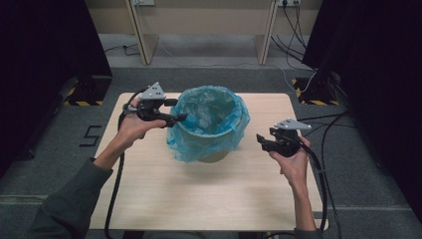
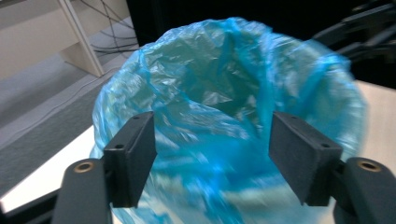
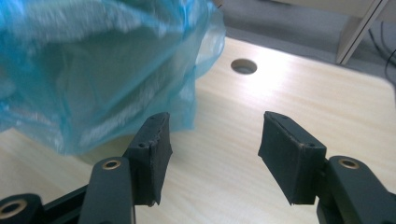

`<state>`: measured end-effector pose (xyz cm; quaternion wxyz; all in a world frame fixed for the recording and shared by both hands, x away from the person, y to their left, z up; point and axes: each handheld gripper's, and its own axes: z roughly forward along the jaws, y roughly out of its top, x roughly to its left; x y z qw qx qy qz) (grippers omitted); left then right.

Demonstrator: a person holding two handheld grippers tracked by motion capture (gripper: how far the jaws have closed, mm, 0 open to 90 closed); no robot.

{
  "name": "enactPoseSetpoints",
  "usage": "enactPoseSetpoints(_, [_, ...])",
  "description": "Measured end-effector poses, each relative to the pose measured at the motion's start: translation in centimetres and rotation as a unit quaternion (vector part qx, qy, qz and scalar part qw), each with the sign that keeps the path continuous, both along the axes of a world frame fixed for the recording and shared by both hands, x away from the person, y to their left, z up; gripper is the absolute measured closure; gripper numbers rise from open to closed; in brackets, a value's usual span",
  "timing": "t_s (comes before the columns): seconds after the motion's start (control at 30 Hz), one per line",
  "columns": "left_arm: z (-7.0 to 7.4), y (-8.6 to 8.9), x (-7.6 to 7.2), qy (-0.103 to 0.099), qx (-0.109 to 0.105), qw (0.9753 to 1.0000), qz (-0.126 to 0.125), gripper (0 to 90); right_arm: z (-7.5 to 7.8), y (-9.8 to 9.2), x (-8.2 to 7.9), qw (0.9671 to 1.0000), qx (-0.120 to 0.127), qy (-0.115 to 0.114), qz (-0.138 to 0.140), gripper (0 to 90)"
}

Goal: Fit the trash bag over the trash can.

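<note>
The blue-bagged bin (image 1: pixel 213 124) is flanked at nine and three o'clock by the left tool (image 1: pixel 174 110) and right tool (image 1: pixel 262 141), both released.

Bench (image 1: pixel 164 199): pale wood-grain top, rounded corners, standing on grey floor (image 1: pixel 45 149). Round cable hole (image 3: pixel 243 66) cut through top near far edge. Bin (image 1: pixel 217 156) stands on bench, toward far half, about midway left to right. Blue bag (image 1: pixel 211 122) lines bin, folded over rim, loose plastic draping down outside to bench surface on left side. Near half of bench bare.
</note>
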<state>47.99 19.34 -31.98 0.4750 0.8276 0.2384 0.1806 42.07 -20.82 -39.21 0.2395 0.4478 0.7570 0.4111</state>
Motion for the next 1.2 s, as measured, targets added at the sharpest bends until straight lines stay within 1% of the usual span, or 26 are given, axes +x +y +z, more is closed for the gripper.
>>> enactPoseSetpoints(0.03, [-0.1, -0.6, 0.5, 0.001, 0.002, 1.0000, -0.008, 36.0, -0.2, -0.1, -0.1, 1.0000, 0.002, -0.001, 0.000, 42.9])
enactPoseSetpoints(0.07, [-0.2, -0.9, 0.8, 0.004, 0.006, 0.9999, -0.011, 38.2, -0.7, -0.3, -0.3, 0.9999, 0.010, 0.000, 0.001, 42.9])
enactPoseSetpoints(0.1, [-0.3, -1.2, 1.0, 0.009, 0.012, 0.9997, -0.018, 42.0, -0.9, -0.4, -0.3, 0.9999, 0.011, 0.001, 0.001, 42.9])
enactPoseSetpoints(0.13, [-0.6, -1.7, 1.3, 0.018, 0.027, 0.9990, -0.029, 44.9, -1.1, -0.4, -0.4, 0.9999, 0.013, 0.003, 0.003, 42.9])
enactPoseSetpoints(0.17, [-0.7, -1.9, 1.5, 0.017, 0.037, 0.9987, -0.031, 45.6, -1.5, -0.4, -0.5, 0.9997, 0.021, 0.006, 0.009, 42.9])
enactPoseSetpoints(0.23, [-0.9, -2.4, 1.7, 0.020, 0.051, 0.9981, -0.029, 48.8, -1.8, -0.4, -0.6, 0.9994, 0.029, 0.006, 0.016, 42.9])
enactPoseSetpoints(0.3, [-1.2, -2.8, 2.0, 0.036, 0.074, 0.9961, -0.032, 50.4, -2.1, -0.4, -0.6, 0.9994, 0.031, 0.007, 0.016, 43.0])
enactPoseSetpoints(0.33, [-1.4, -2.9, 2.2, 0.041, 0.095, 0.9941, -0.033, 50.4, -2.2, -0.4, -0.7, 0.9993, 0.033, 0.007, 0.016, 43.0])
enactPoseSetpoints(0.37, [-1.5, -3.0, 2.4, 0.039, 0.108, 0.9931, -0.025, 50.5, -2.3, -0.5, -0.7, 0.9992, 0.036, 0.006, 0.015, 43.0])
enactPoseSetpoints(0.43, [-1.8, -2.9, 2.7, 0.042, 0.117, 0.9921, -0.016, 50.4, -2.5, -0.5, -0.7, 0.9991, 0.038, 0.003, 0.019, 43.2])
enactPoseSetpoints(0.47, [-1.9, -2.8, 2.9, 0.046, 0.117, 0.9920, -0.015, 50.4, -2.7, -0.5, -0.7, 0.9989, 0.043, 0.004, 0.020, 43.2])
enactPoseSetpoints(0.5, [-2.0, -2.9, 3.0, 0.047, 0.118, 0.9918, -0.016, 50.4, -2.8, -0.5, -0.7, 0.9989, 0.042, 0.006, 0.020, 43.1])
enactPoseSetpoints(0.57, [-2.2, -3.0, 3.1, 0.051, 0.126, 0.9905, -0.020, 49.7, -2.9, -0.4, -0.7, 0.9989, 0.041, 0.007, 0.021, 42.9])
enactPoseSetpoints(0.6, [-2.5, -3.1, 3.3, 0.054, 0.133, 0.9894, -0.022, 49.3, -3.0, -0.4, -0.7, 0.9988, 0.042, 0.007, 0.022, 42.9])
enactPoseSetpoints(0.63, [-2.6, -3.2, 3.4, 0.054, 0.134, 0.9893, -0.023, 48.6, -3.0, -0.3, -0.6, 0.9986, 0.049, 0.007, 0.022, 42.9])
enactPoseSetpoints(0.7, [-2.5, -3.2, 3.5, 0.061, 0.127, 0.9899, -0.018, 47.3, -3.2, -0.4, -0.5, 0.9979, 0.061, 0.008, 0.022, 42.9])
enactPoseSetpoints(0.73, [-2.4, -3.2, 3.5, 0.059, 0.126, 0.9901, -0.016, 44.8, -3.3, -0.4, -0.5, 0.9979, 0.060, 0.007, 0.021, 42.8])
enactPoseSetpoints(0.83, [-1.7, -3.3, 3.4, 0.049, 0.115, 0.9921, -0.008, 40.9, -3.5, -0.5, -0.6, 0.9980, 0.060, 0.008, 0.018, 42.7])
enactPoseSetpoints(0.87, [-1.4, -3.4, 3.4, 0.046, 0.115, 0.9923, -0.007, 39.6, -3.6, -0.6, -0.6, 0.9979, 0.063, 0.010, 0.016, 42.7])
enactPoseSetpoints(0.9, [-1.0, -3.6, 3.4, 0.039, 0.114, 0.9926, -0.006, 38.2, -3.7, -0.7, -0.6, 0.9978, 0.064, 0.009, 0.015, 42.7])
enactPoseSetpoints(0.97, [-0.4, -4.1, 3.7, 0.037, 0.110, 0.9933, 0.000, 34.6, -3.9, -0.8, -0.6, 0.9979, 0.062, 0.012, 0.011, 42.3])
enactPoseSetpoints(1.03, [0.3, -4.6, 4.0, 0.032, 0.099, 0.9946, 0.004, 33.4, -4.0, -0.8, -0.6, 0.9982, 0.059, 0.011, 0.009, 42.0])
enactPoseSetpoints(1.13, [1.1, -5.8, 4.9, 0.032, 0.086, 0.9958, 0.006, 32.2, -4.0, -0.9, -0.6, 0.9980, 0.062, 0.011, 0.009, 42.0])
enactPoseSetpoints(1.2, [1.4, -6.8, 5.5, 0.039, 0.077, 0.9963, 0.006, 31.2, -3.9, -1.0, -0.6, 0.9980, 0.062, 0.010, 0.008, 42.0])
